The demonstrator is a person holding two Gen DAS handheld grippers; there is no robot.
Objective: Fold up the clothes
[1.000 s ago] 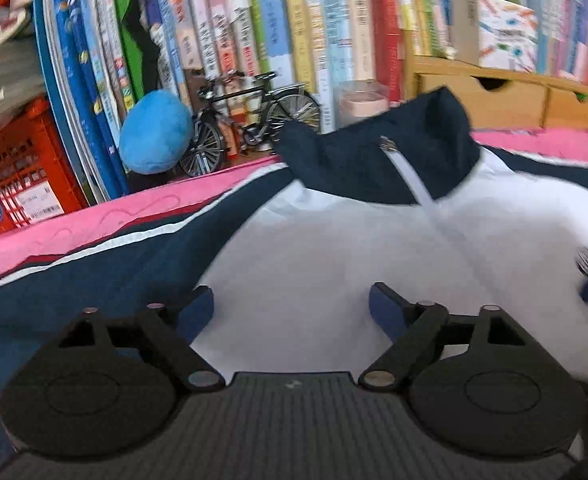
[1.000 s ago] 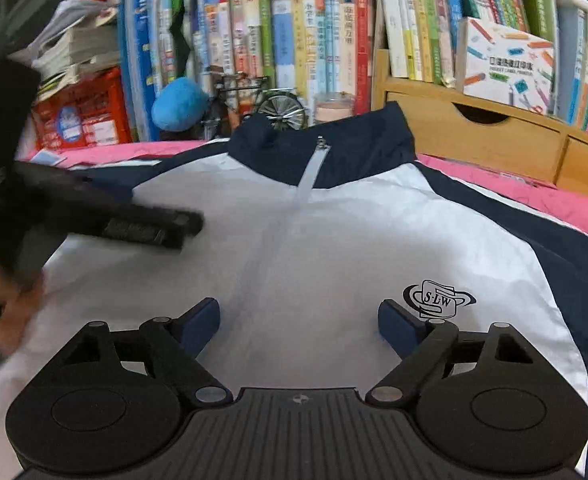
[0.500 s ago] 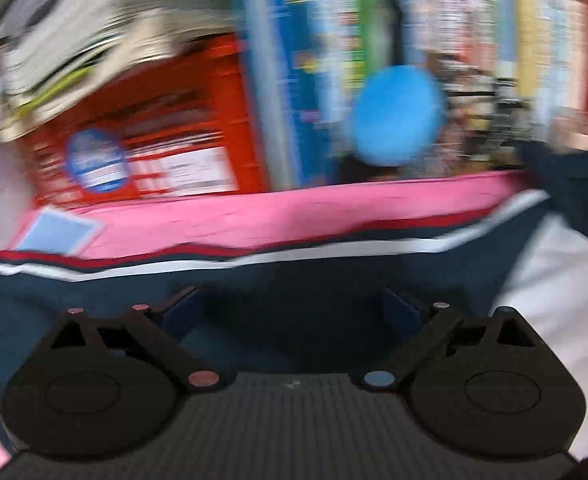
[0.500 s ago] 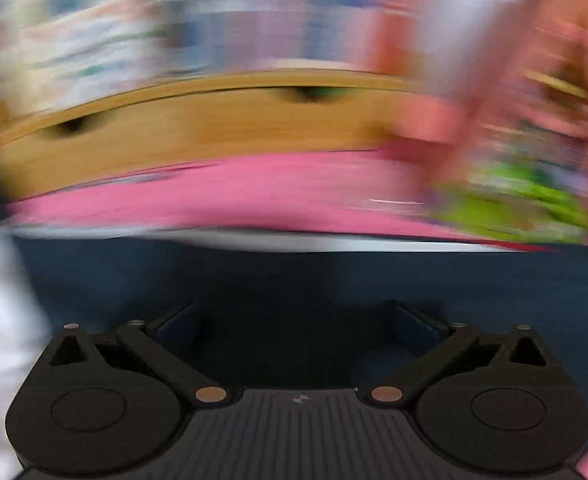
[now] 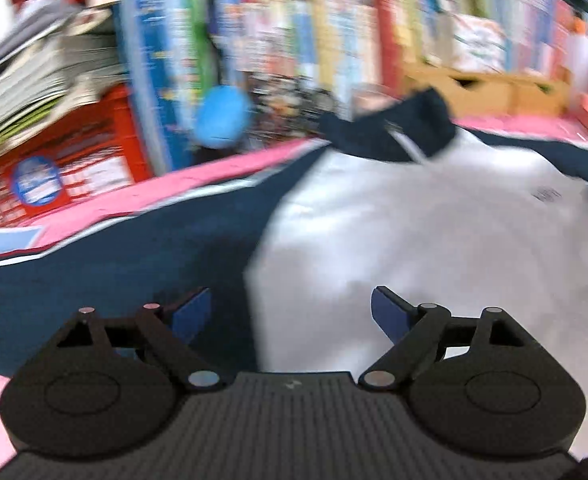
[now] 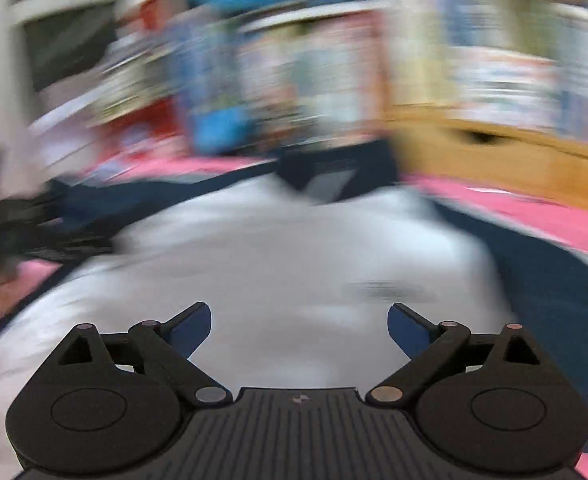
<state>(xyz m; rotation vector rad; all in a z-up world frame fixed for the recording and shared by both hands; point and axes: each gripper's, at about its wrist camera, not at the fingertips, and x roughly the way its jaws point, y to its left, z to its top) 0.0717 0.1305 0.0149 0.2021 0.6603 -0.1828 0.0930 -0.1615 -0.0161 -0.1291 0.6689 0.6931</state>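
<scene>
The white-and-navy zip-up jacket (image 5: 394, 232) lies spread flat on the pink tabletop (image 5: 141, 196), collar toward the row of upright books (image 5: 314, 36). The left gripper (image 5: 289, 312) hangs over the seam where navy sleeve meets white chest, its blue-padded fingers (image 5: 191, 314) wide apart, gripping nothing. The right gripper (image 6: 298, 328) sits above the white front panel, fingers (image 6: 408, 330) equally spread and empty. Right view is heavily blurred. A red plastic crate (image 5: 49, 160) and a round blue plush (image 5: 221, 116) stand by the books.
</scene>
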